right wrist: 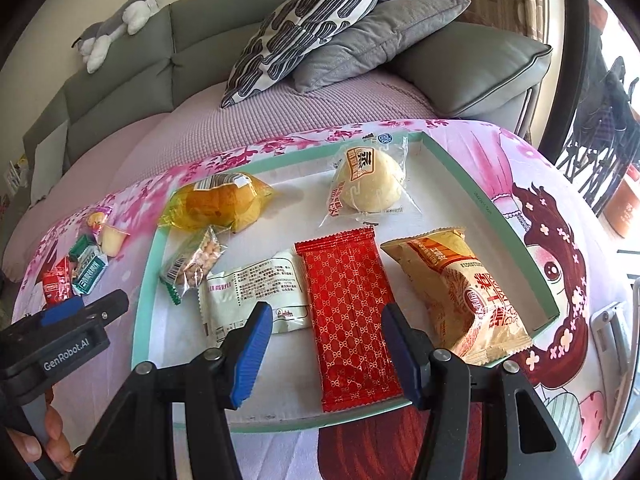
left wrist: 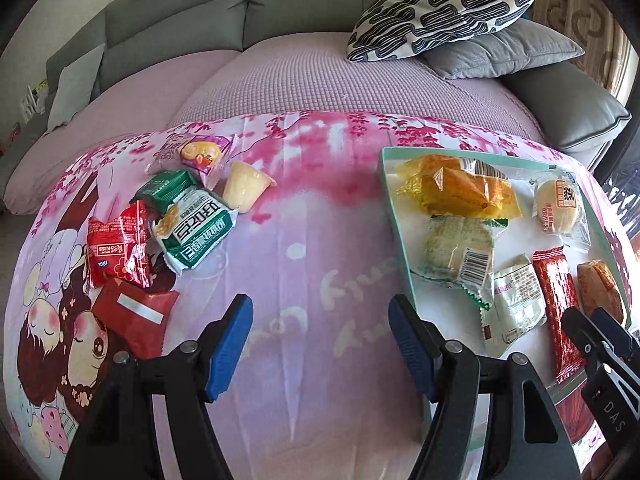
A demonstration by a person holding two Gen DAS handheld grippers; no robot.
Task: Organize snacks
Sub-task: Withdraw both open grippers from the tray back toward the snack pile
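Far left on the pink cartoon cloth [left wrist: 304, 216]: a loose heap of snacks outside the tray. A shiny red packet [left wrist: 116, 248], a flat red one [left wrist: 136, 316] nearer, a green-and-white packet [left wrist: 192, 232], a small green pack [left wrist: 168, 188], a pale jelly cup [left wrist: 246, 192] on its side and a purple-and-yellow packet [left wrist: 204, 152] farthest off.

Right of the heap, the left gripper [left wrist: 320, 320] – pitched steeply down over bare cloth, jaws released and wide apart, nothing between the blue pads [left wrist: 230, 344]. Just left of the tray's mint rim [left wrist: 390, 208]. From the right wrist view, bare fingers [right wrist: 48, 440] wrapped round its handle at the lower left.

Inside the tray: an orange bread in yellow wrap [right wrist: 216, 200] at the far left, a clear nut pack [right wrist: 194, 264] nearer, a white packet [right wrist: 256, 296] beside that, a round pale bun [right wrist: 370, 184] at the far side.

Then the right gripper [right wrist: 325, 312] – also tipped down, poised above the near end of a long patterned red packet [right wrist: 348, 320] lying flat in the tray. Jaws unclenched, straddling the packet, with bare tray showing between the left pad and the wrapper.

Rightmost in the tray, a beige-and-orange packet [right wrist: 460, 292], touching the red one.
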